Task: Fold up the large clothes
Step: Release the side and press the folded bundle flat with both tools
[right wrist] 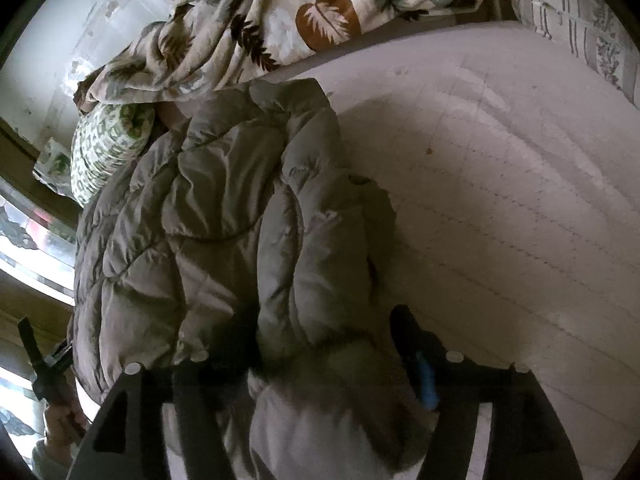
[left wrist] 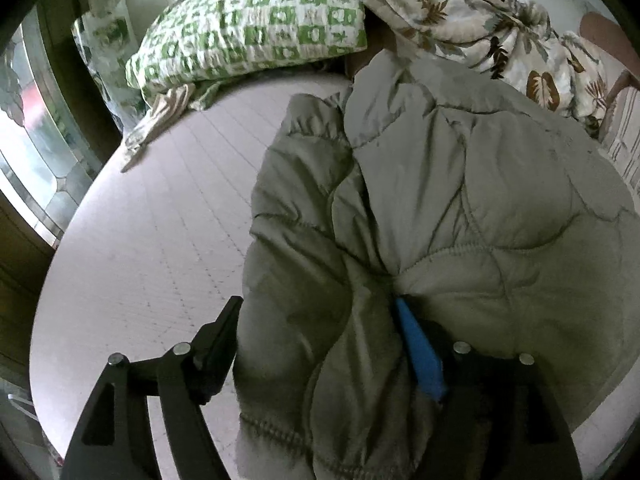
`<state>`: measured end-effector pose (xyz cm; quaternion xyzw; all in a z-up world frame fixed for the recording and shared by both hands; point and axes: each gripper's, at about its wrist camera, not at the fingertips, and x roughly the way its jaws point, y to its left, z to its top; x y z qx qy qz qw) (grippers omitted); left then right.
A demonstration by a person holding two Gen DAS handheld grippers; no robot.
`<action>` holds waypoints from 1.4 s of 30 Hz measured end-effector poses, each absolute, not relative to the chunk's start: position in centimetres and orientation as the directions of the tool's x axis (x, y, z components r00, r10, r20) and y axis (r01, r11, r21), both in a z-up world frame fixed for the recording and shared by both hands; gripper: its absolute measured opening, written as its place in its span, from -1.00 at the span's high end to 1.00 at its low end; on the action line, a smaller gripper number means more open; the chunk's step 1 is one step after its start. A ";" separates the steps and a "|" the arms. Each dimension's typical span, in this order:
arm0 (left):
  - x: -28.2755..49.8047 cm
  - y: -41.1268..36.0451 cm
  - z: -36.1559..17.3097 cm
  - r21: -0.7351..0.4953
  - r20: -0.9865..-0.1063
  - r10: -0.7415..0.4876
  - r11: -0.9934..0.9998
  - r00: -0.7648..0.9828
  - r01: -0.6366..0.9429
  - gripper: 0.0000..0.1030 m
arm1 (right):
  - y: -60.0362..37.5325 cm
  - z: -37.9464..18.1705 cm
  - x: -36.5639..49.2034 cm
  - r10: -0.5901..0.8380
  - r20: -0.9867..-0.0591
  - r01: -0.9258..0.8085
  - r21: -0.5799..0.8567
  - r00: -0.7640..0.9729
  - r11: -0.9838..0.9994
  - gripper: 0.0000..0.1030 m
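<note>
Left gripper (left wrist: 316,344) stands with jaws apart, a fold of the grey quilted jacket (left wrist: 440,208) lying loose between them on the bed (left wrist: 152,240). Right gripper (right wrist: 320,364) likewise straddles the jacket's near edge, unclamped.

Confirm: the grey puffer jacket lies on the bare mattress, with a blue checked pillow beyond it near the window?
Not quite. The pillow is green and white checked, not blue, as the left wrist view shows. The rest holds: the grey puffer jacket lies on the bare mattress, pillow beyond it near the window.
</note>
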<state>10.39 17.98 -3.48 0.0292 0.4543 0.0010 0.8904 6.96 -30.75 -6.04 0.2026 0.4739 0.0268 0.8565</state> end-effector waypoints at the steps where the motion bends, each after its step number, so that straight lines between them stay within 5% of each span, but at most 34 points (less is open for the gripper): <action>1: 10.1 17.7 -3.3 0.055 -0.808 0.030 0.998 0.589 0.023 -0.49 | -30.9 -5.8 6.8 0.238 -0.799 0.144 0.372 0.552 0.917 -0.39; 17: 5.0 15.8 -0.5 -0.019 -0.750 -0.015 1.000 0.661 0.001 -0.51 | -25.8 1.1 2.5 0.194 -0.717 0.028 0.286 0.669 0.958 -0.48; 21: 5.1 13.6 -2.4 0.049 -0.770 0.021 0.998 0.638 0.026 -0.52 | -22.6 0.1 1.9 0.211 -0.743 -0.036 0.244 0.635 0.969 -0.50; 30: 6.6 14.4 -4.4 0.093 -0.804 0.079 0.996 0.590 -0.006 -0.93 | -20.9 -4.4 3.9 0.128 -0.831 -0.053 0.119 0.541 0.992 -0.53; 42: 3.9 10.6 -1.1 -0.018 -0.748 -0.070 0.996 0.660 0.085 -0.92 | -17.0 0.5 3.5 0.181 -0.784 -0.102 0.150 0.594 0.983 -0.55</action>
